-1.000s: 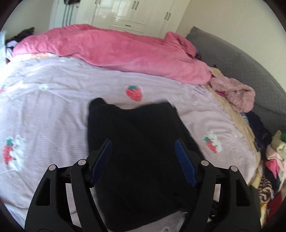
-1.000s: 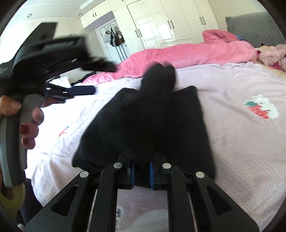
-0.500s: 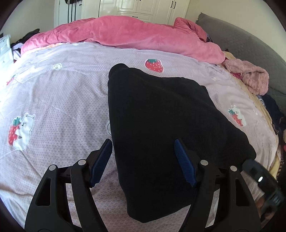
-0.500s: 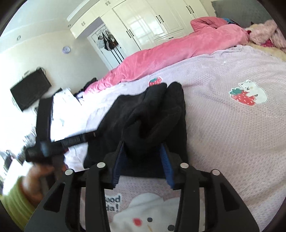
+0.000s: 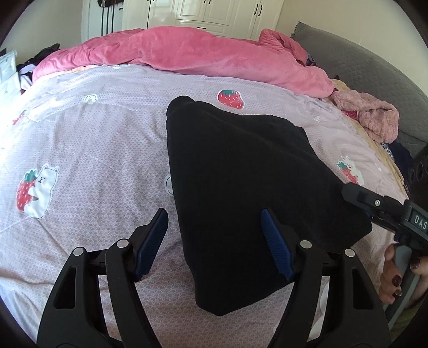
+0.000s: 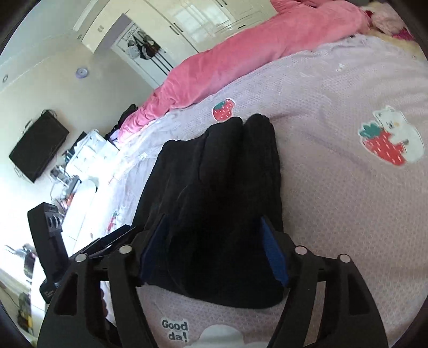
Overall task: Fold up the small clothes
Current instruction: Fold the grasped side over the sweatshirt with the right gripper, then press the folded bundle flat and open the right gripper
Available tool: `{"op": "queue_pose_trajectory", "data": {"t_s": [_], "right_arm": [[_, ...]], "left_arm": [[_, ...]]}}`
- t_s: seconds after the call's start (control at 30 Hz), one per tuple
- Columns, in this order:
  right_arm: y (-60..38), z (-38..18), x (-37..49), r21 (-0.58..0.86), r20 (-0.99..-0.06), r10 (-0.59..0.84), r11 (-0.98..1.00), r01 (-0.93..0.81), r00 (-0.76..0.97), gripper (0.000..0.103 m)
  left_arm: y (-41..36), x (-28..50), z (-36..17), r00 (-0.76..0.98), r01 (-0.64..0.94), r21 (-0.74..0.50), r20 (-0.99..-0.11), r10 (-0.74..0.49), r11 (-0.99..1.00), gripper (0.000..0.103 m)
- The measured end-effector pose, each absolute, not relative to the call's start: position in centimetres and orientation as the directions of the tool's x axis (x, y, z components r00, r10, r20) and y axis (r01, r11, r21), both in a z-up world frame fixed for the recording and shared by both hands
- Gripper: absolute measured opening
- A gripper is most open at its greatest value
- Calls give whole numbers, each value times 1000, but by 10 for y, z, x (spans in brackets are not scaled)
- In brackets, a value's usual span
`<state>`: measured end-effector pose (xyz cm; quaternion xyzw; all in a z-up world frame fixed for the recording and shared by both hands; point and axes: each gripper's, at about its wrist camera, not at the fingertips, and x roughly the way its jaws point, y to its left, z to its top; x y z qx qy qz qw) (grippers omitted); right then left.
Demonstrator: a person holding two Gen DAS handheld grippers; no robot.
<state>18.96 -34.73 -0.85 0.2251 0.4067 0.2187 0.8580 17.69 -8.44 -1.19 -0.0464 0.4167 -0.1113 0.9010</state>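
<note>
Wall-mounted screen point(image 6: 38, 148) only rightward

We see a lilac bed sheet point(image 5: 101, 160) with strawberry and bear pictures. A big pink blanket point(image 5: 203, 56) lies bunched along its far side. A fluffy pink cloth point(image 5: 374, 117) sits beside a grey headboard point(image 5: 374, 72). White wardrobes point(image 5: 214, 13) stand behind. A black TV point(image 6: 37, 150) hangs on the wall.
</note>
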Motion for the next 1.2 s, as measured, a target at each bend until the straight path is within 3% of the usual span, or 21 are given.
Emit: {"op": "queue_pose_trajectory", "data": {"t_s": [0.4,0.47,0.53,0.63,0.77,0.9,1.2], "right_arm": [[-338,-14,192,521,-624,506,837,-165,595,71],[-339,-18,189,520,-624,503,839,-162,598,59],[-339,-19,189,511,-623,507,840,-181,595,37],[-332,-8,187,462,-611,497,856,-233,616,22],[-332,13,177,473,-537,534,831,-291,653,21],[-342,-8,184,484,-593,507,845,-226,625,21],[-354,-31,177,504,-614,480,849,-156,627,39]], "left_arm": [[-84,166,-13,627,169,-185,-738,-250,968,64],[-84,163,-15,626,174,-186,-738,-254,967,64],[-86,162,-15,622,180,-187,-739,-259,966,64],[-89,161,-13,624,186,-179,-738,-256,966,64],[-93,158,-11,625,201,-170,-736,-260,965,64],[-95,156,-18,604,212,-169,-752,-265,963,64],[-98,154,-26,589,212,-168,-764,-263,963,64]]}}
